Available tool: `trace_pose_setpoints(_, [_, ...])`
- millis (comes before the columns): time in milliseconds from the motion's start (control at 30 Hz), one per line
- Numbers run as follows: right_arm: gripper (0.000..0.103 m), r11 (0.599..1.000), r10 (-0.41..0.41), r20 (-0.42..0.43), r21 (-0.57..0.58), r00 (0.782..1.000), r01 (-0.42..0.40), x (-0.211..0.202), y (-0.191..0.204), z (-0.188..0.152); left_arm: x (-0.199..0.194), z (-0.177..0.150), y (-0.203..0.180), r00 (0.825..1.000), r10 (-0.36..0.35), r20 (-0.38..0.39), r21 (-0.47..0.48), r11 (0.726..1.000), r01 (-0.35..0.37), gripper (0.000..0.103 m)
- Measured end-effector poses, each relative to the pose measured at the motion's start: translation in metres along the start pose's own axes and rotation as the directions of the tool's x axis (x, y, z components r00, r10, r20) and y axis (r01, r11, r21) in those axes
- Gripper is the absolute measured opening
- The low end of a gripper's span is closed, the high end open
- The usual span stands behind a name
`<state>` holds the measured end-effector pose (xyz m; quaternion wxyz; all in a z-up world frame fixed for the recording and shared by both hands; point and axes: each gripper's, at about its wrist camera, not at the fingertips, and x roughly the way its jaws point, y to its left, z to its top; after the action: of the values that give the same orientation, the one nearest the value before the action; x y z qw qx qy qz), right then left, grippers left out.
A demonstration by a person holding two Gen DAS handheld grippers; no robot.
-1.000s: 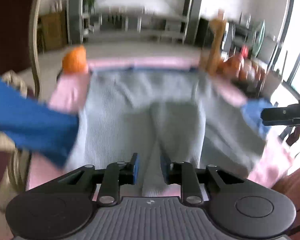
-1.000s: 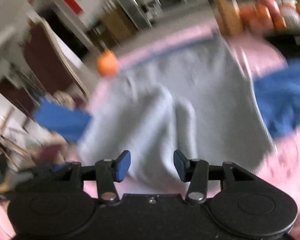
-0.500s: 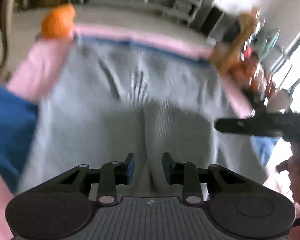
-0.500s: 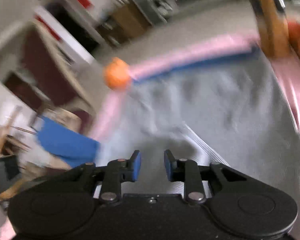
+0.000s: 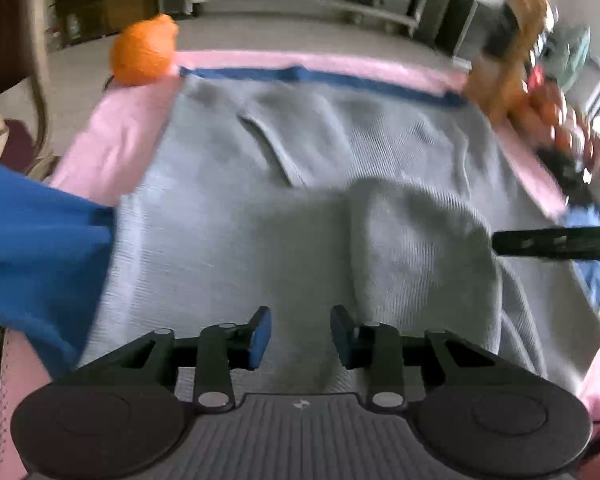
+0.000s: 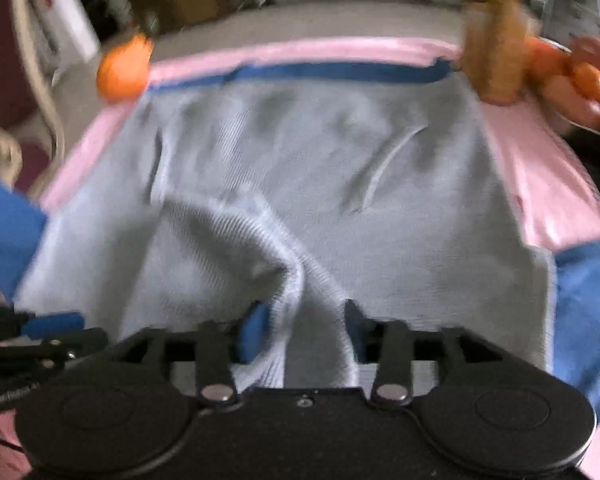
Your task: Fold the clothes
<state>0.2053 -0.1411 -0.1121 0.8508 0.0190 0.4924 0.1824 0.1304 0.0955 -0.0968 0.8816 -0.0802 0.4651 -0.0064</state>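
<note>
- the grey knit garment [image 5: 300, 184] lies spread over the pink cloth [image 5: 112, 132] on the table, its far hem near twelve o'clock against a blue strip, blue sleeves [image 5: 32, 248] trailing off at nine and three o'clock.
- our left gripper [image 5: 300, 332] hangs at six o'clock of its view, jaws apart, grey fabric showing between the pads; we cannot tell whether they touch it.
- our right gripper [image 6: 300, 320] has a raised ridge of the grey knit standing between its parted jaws, not pinched tight as far as we can see.
- the near part of the garment is bunched into a hump [image 5: 416, 232] towards three o'clock in the left view, so the fold looks partly made.
- risk: if the right jaws close on that ridge they may catch only one layer, and the fold would drag crooked.
- risk: a wide sweep towards one o'clock could knock the brown toy [image 5: 512, 52] or the orange ball [image 5: 144, 52] at eleven o'clock.
- against half a second ago, the right jaws stand wider with cloth now risen between them; the left jaws have also opened, and the hump has shifted rightwards.
</note>
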Motion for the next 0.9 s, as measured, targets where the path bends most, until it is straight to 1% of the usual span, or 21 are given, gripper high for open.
trace_pose_setpoints(33, [0.062,0.999,0.019,0.026,0.039,0.999,-0.020,-0.008,-0.008,0.003,0.000,0.001,0.004,1.000,-0.024,-0.002,-0.021,0.999,0.024,0.035])
trace_pose_setpoints(67, [0.062,0.995,0.054,0.059,0.086,0.997,-0.059,-0.017,-0.017,0.005,0.001,0.002,0.008,0.999,-0.048,-0.010,-0.040,0.998,0.048,0.035])
trace_pose_setpoints(100, [0.061,0.988,0.076,0.085,0.128,0.993,-0.087,-0.020,-0.023,0.009,0.006,0.002,0.005,0.998,-0.059,-0.029,-0.038,0.998,0.058,0.034])
trace_pose_setpoints(133, [0.059,0.981,0.081,0.109,0.168,0.991,-0.099,-0.022,-0.031,0.010,0.011,0.002,0.003,0.996,-0.070,-0.048,-0.037,0.997,0.068,0.033])
trace_pose_setpoints(200, [0.037,0.978,0.049,0.089,0.198,0.995,-0.066,-0.013,-0.038,0.011,0.021,0.001,-0.003,0.992,-0.091,-0.082,-0.024,0.996,0.090,0.030])
trace_pose_setpoints(267, [0.035,0.977,0.037,0.032,0.207,0.999,-0.043,-0.002,-0.041,0.008,0.020,-0.001,-0.009,0.994,-0.085,-0.071,0.003,0.996,0.086,0.030])
trace_pose_setpoints(367, [0.035,0.973,0.079,-0.026,0.222,0.997,-0.071,0.011,-0.043,0.006,0.019,-0.003,-0.017,0.996,-0.077,-0.054,0.045,0.996,0.079,0.033])
trace_pose_setpoints(467, [0.035,0.987,0.058,-0.011,0.151,0.998,-0.056,0.009,-0.030,0.005,0.019,-0.002,-0.017,0.999,-0.031,-0.036,0.053,0.998,0.033,0.032])
trace_pose_setpoints(500, [0.035,0.991,0.051,-0.005,0.128,0.999,-0.050,0.008,-0.026,0.004,0.018,-0.001,-0.015,0.999,-0.032,-0.036,0.042,0.999,0.033,0.032])
trace_pose_setpoints(567, [0.034,0.999,-0.006,-0.002,0.036,1.000,0.006,0.007,-0.009,0.003,0.016,0.000,-0.009,0.999,-0.034,-0.036,0.020,0.999,0.034,0.031])
trace_pose_setpoints(600, [0.032,0.999,-0.036,-0.007,-0.005,0.999,0.036,0.012,-0.003,0.003,0.013,0.002,-0.006,0.999,-0.045,-0.021,0.005,0.999,0.045,0.030])
trace_pose_setpoints(633, [0.031,0.998,-0.044,-0.003,-0.038,0.999,0.043,0.015,0.004,0.002,0.009,0.004,-0.004,0.998,-0.056,-0.006,-0.010,0.998,0.056,0.030])
trace_pose_setpoints(667, [0.028,0.998,0.063,-0.001,-0.005,0.998,-0.063,0.015,0.004,0.003,0.000,0.007,0.001,0.996,-0.089,0.028,-0.025,0.996,0.090,0.030])
trace_pose_setpoints(700, [0.026,0.985,0.171,0.004,0.029,0.985,-0.171,0.015,0.004,0.005,-0.009,0.009,0.006,0.991,-0.122,0.061,-0.039,0.991,0.124,0.031])
trace_pose_setpoints(767, [0.026,0.967,0.243,0.037,0.073,0.969,-0.246,0.010,0.000,0.007,-0.020,0.011,0.010,0.980,-0.164,0.115,-0.043,0.985,0.170,0.031])
trace_pose_setpoints(833, [0.027,0.941,0.312,0.073,0.114,0.947,-0.319,0.006,-0.004,0.009,-0.032,0.012,0.015,0.964,-0.204,0.168,-0.043,0.976,0.214,0.032])
trace_pose_setpoints(867, [0.027,0.925,0.345,0.092,0.134,0.934,-0.355,0.003,-0.006,0.010,-0.033,0.012,0.014,0.960,-0.220,0.174,-0.034,0.973,0.229,0.034])
trace_pose_setpoints(900, [0.028,0.908,0.377,0.112,0.152,0.919,-0.391,0.001,-0.008,0.011,-0.032,0.012,0.010,0.961,-0.228,0.159,-0.018,0.972,0.234,0.035])
